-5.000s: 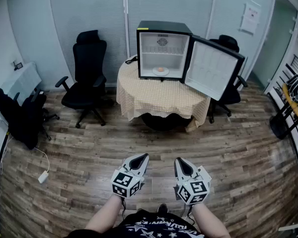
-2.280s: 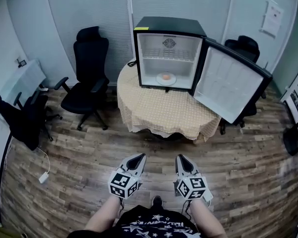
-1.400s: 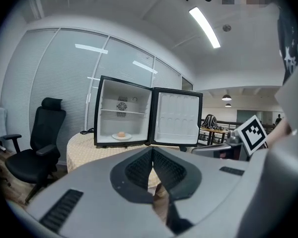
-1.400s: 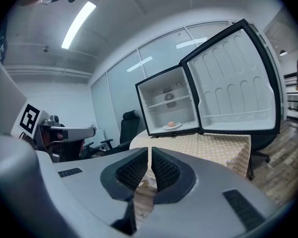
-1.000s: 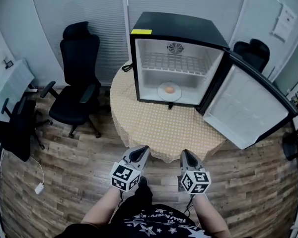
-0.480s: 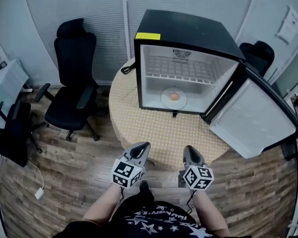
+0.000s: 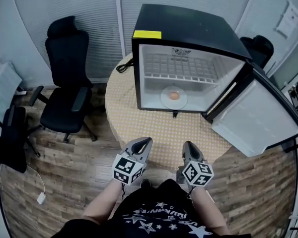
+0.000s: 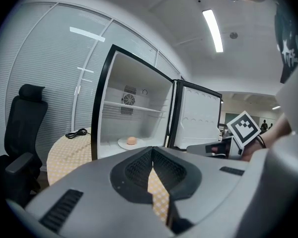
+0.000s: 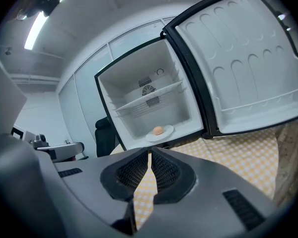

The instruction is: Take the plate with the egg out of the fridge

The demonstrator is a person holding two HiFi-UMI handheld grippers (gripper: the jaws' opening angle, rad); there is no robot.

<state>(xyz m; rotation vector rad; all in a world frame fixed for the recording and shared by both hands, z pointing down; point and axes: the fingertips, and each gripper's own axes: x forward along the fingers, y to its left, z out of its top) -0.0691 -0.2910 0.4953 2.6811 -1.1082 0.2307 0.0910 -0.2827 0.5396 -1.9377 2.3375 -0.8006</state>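
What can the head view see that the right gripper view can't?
Only the head view shows the yellow sticker on the fridge, the black cable beside it, and the person's star-printed shirt. Only the right gripper view shows the ceiling light. Both show the open fridge, its door, the plate with the egg inside, and the checked tablecloth.

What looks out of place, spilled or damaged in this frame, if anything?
Nothing stands out. The fridge stands upright on the table with its door swung wide. The plate lies flat on the fridge floor, with the egg resting on it. Nothing has spilled.
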